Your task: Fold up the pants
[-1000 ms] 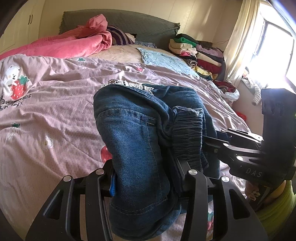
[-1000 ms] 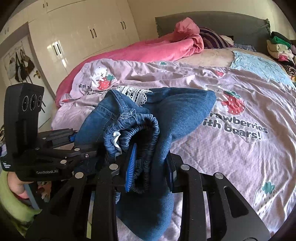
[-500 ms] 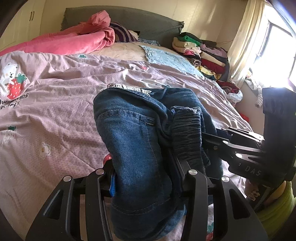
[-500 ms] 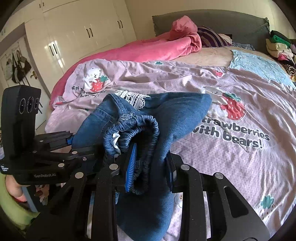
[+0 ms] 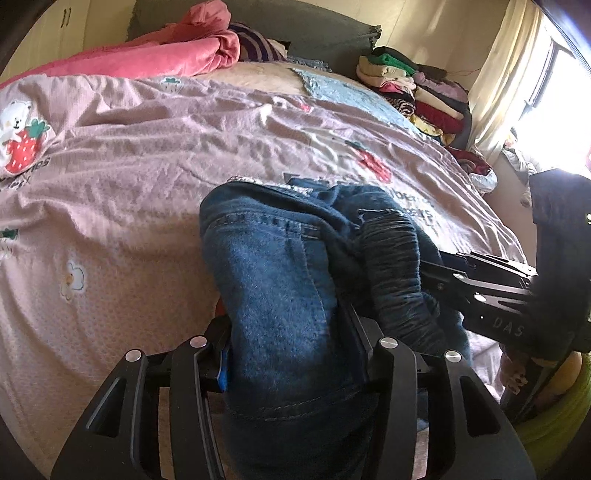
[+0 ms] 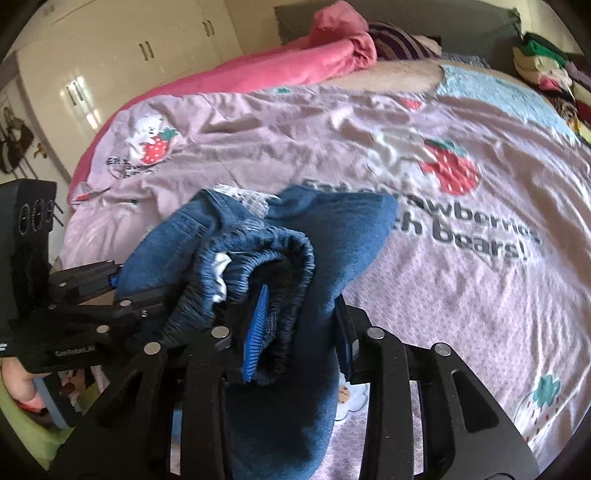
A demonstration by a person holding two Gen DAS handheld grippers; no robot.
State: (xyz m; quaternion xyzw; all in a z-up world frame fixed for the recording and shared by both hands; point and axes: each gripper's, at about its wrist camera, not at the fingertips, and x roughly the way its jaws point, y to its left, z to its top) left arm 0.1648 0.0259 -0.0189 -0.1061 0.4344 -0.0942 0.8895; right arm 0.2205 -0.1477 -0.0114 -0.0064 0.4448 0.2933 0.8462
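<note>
The blue denim pants (image 5: 280,295), bunched in several folded layers, hang draped between the fingers of both grippers, at the near edge of the bed, over the lilac bedspread (image 5: 122,192) printed with bears and strawberries. In the left wrist view we see a stitched seam and pocket edge facing up, and the gathered elastic waistband (image 6: 273,254) curls over in the right wrist view, where a scrap of white lace shows at the far edge of the bundle.

The left gripper (image 5: 295,354) has a thick fold of denim between its fingers; its jaws are opening, the cloth still filling the gap and touching both sides. The right gripper (image 6: 299,328) likewise has waistband and leg cloth between its blue pads (image 6: 256,328); its jaws too are opening, with the fabric still against them. Each gripper shows in the other's view, just beside the bundle, and part of a hand (image 6: 20,384) shows behind the left one.

Further off, we see a pink blanket (image 5: 159,59) heaped toward the grey headboard (image 5: 317,29), a pile of folded clothes (image 5: 417,96) at the right corner of the bed, a cream curtain (image 5: 506,74) by the bright window, and white wardrobe doors (image 6: 110,66).
</note>
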